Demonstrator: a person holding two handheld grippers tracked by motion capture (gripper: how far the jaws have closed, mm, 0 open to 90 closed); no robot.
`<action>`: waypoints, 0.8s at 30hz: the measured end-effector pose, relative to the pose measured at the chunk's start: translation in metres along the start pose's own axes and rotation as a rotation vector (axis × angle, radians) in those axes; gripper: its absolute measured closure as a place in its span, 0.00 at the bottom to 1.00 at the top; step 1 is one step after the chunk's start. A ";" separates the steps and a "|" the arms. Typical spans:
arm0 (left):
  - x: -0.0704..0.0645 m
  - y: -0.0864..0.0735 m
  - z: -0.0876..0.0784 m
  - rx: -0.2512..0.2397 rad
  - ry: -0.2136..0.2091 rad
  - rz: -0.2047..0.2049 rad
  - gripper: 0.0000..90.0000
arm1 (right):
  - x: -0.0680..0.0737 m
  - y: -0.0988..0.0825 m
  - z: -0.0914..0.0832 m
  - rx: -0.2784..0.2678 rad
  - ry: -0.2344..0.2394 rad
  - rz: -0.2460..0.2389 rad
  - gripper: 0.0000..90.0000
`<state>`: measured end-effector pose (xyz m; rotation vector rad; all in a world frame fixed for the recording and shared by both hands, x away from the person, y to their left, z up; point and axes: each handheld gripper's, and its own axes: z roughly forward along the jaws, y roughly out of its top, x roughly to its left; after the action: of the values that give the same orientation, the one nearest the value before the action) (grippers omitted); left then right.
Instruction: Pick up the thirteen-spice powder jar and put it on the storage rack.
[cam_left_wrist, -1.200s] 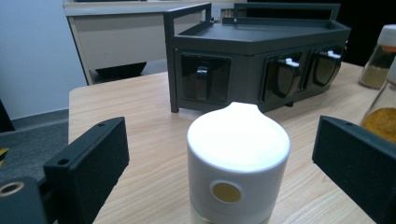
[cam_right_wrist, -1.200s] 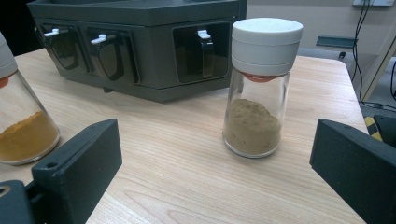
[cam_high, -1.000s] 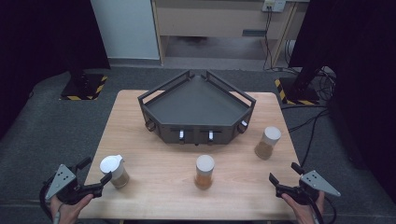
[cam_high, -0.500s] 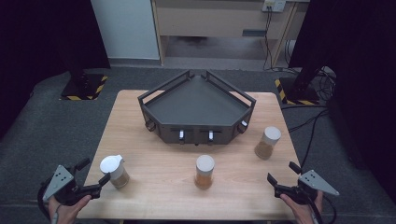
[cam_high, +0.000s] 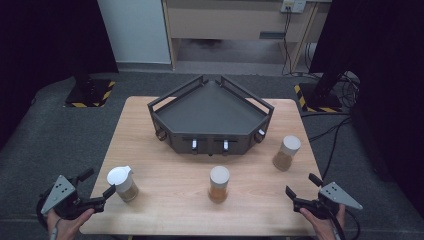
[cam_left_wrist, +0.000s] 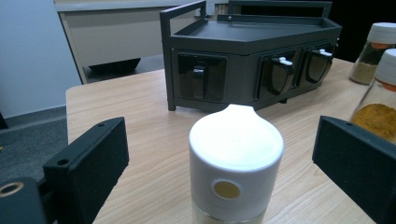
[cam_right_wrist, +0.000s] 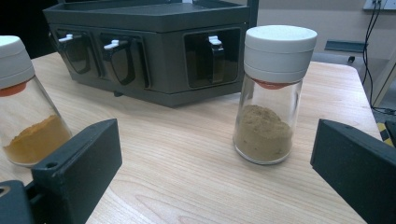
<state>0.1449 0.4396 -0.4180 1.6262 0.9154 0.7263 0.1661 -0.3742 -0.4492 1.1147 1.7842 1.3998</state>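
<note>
Three spice jars stand on the wooden table (cam_high: 165, 150) in front of a dark angular rack (cam_high: 210, 117). A jar with a white spouted lid (cam_high: 122, 183) is at the left, an orange-powder jar (cam_high: 219, 184) in the middle, and a brown-powder jar (cam_high: 286, 153) at the right. My left gripper (cam_high: 100, 182) is open at the table's left front corner. Its jaws flank the spouted jar (cam_left_wrist: 236, 158) without touching it. My right gripper (cam_high: 301, 184) is open near the right front edge, facing the brown-powder jar (cam_right_wrist: 273, 93), which stands beyond the jaws.
The rack's front faces carry small drawers with white and dark handles (cam_left_wrist: 280, 70). The orange-powder jar (cam_right_wrist: 23, 121) is at the left of the right gripper view. Bare wood lies between the jars and the rack. Grey floor surrounds the table.
My right gripper has crept slightly left and forward toward the brown-powder jar. The left gripper and the jars have stayed where they were.
</note>
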 end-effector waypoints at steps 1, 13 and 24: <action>0.001 0.002 -0.001 0.004 -0.005 0.001 0.03 | 0.000 0.000 0.000 -0.002 0.001 0.000 0.03; 0.010 0.028 -0.006 0.031 -0.039 0.029 0.03 | -0.001 -0.001 0.000 -0.003 0.009 0.005 0.03; 0.020 0.069 -0.004 0.094 -0.084 0.072 0.02 | -0.001 -0.001 -0.001 -0.008 0.008 0.009 0.03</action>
<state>0.1657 0.4507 -0.3501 1.7673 0.8447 0.6677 0.1652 -0.3761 -0.4504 1.1157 1.7798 1.4177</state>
